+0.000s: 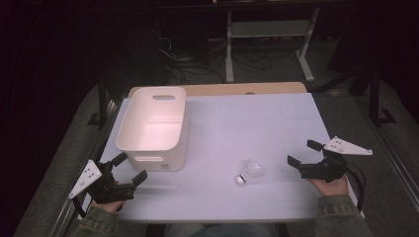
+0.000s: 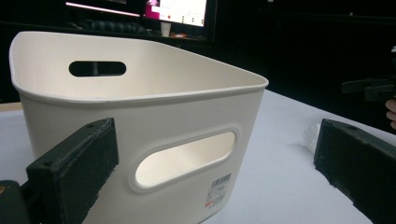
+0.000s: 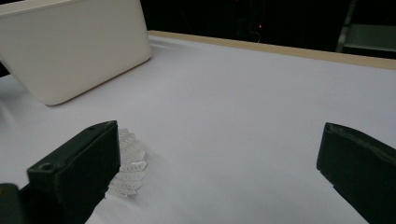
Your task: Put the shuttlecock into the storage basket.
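A white shuttlecock [image 1: 248, 173] lies on its side on the white table [image 1: 237, 123], its cork tip toward the front. Its feathers [image 3: 129, 165] peek out beside the left jaw in the right gripper view. My right gripper [image 1: 304, 153] rests at the table's right edge, jaws wide open and empty, a little right of the shuttlecock. My left gripper [image 1: 132, 168] sits at the front left, open and empty, just in front of a white plastic bin [image 1: 154, 126]. The bin's handle slot [image 2: 184, 158] faces the left gripper view.
The bin [image 3: 74, 46] stands at the table's left, its inside bare as far as I can see. Beyond the table's far wooden edge [image 1: 237, 89] are a white desk frame [image 1: 269, 39], cables and a dark floor.
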A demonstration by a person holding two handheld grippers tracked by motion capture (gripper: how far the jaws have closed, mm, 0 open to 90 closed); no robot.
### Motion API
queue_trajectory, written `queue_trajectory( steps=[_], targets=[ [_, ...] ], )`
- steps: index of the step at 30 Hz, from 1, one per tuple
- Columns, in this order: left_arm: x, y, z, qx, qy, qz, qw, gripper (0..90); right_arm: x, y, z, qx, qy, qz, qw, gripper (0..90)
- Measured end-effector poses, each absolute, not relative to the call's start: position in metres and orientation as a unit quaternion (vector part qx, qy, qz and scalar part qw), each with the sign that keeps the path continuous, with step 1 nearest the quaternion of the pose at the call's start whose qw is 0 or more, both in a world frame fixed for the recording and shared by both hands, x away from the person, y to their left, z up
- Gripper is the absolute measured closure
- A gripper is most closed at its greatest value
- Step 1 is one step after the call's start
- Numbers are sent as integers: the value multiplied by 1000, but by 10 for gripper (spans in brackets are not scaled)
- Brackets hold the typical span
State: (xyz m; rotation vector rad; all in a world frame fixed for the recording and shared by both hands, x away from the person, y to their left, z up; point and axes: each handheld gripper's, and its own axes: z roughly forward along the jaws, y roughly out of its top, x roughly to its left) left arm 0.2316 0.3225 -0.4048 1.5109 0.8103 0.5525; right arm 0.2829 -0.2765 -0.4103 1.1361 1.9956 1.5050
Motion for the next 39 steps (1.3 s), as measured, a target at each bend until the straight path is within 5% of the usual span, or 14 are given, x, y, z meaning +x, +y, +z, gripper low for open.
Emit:
queue_trajectory(
  steps=[39],
  targets=[
    [232, 322, -405, 650, 356, 237, 628, 0, 288, -259, -399, 383, 753, 508, 170, 0]
  ],
)
